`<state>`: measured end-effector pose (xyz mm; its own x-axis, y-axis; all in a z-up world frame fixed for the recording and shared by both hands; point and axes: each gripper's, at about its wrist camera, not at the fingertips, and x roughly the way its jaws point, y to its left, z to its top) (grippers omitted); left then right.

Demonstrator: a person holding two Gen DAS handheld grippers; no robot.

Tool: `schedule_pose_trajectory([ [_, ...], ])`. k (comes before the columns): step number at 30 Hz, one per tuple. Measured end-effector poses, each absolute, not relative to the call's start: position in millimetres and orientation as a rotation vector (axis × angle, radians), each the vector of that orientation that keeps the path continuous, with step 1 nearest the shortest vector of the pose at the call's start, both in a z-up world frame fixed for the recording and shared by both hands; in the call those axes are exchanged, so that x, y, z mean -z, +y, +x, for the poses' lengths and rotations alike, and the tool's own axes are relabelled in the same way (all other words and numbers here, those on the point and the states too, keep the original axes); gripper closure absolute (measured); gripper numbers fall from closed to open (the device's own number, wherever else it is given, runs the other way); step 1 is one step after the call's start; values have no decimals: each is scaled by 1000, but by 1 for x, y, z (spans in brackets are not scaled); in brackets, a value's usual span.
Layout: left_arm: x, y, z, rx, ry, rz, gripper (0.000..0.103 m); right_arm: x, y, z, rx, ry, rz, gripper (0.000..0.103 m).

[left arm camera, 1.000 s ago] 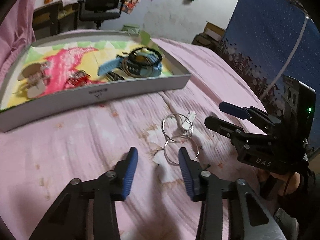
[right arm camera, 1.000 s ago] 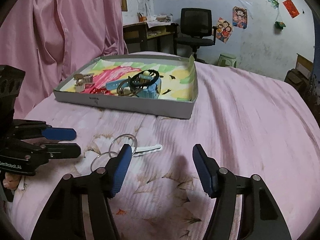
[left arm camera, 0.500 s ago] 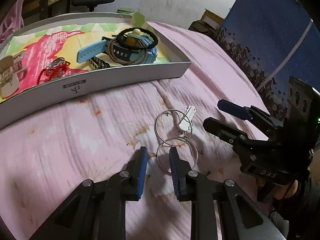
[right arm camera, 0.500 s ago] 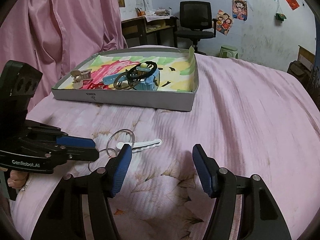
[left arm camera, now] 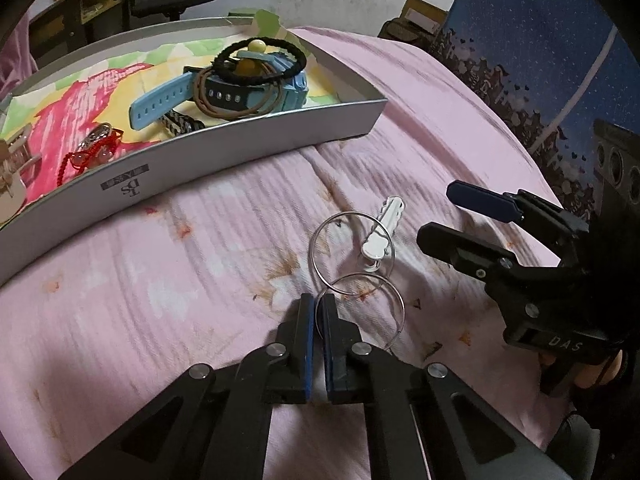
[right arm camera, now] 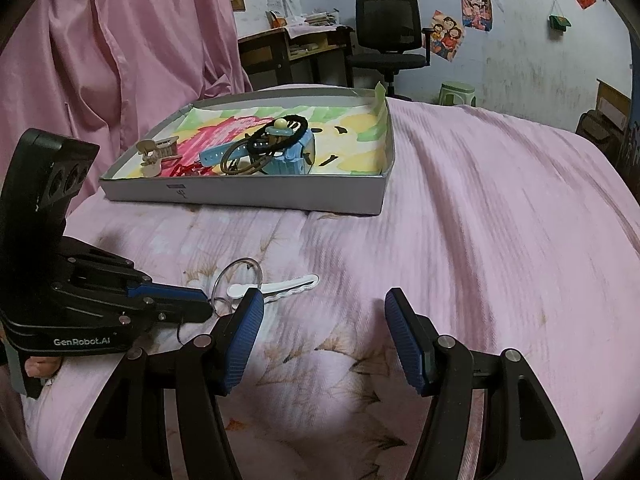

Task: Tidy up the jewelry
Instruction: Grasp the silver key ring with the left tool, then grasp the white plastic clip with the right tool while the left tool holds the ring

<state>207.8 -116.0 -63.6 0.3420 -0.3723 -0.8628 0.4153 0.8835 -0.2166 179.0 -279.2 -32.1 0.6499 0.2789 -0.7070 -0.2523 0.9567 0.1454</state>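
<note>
Pinching the near hoop in the left gripper (right gripper spread, idle): thin wire could slip free, or drag the far hoop and white clip along.

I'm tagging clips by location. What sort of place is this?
Probably a bedroom: a pink quilted bedspread as work surface, a desk with an office chair, and cartoon posters on the wall.

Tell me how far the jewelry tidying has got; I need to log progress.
Done: blue watch, hair ties and red bracelet lie in the box. In hand: left gripper shut on the near hoop earring. Left: the other hoop, white clip. Right gripper open, empty.
</note>
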Motion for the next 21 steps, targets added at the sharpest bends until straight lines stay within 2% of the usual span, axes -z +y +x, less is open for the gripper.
schedule_pose_trajectory([
  [21, 50, -69, 215, 345, 1005, -101, 99, 40, -262, 183, -340, 855, -25, 45],
])
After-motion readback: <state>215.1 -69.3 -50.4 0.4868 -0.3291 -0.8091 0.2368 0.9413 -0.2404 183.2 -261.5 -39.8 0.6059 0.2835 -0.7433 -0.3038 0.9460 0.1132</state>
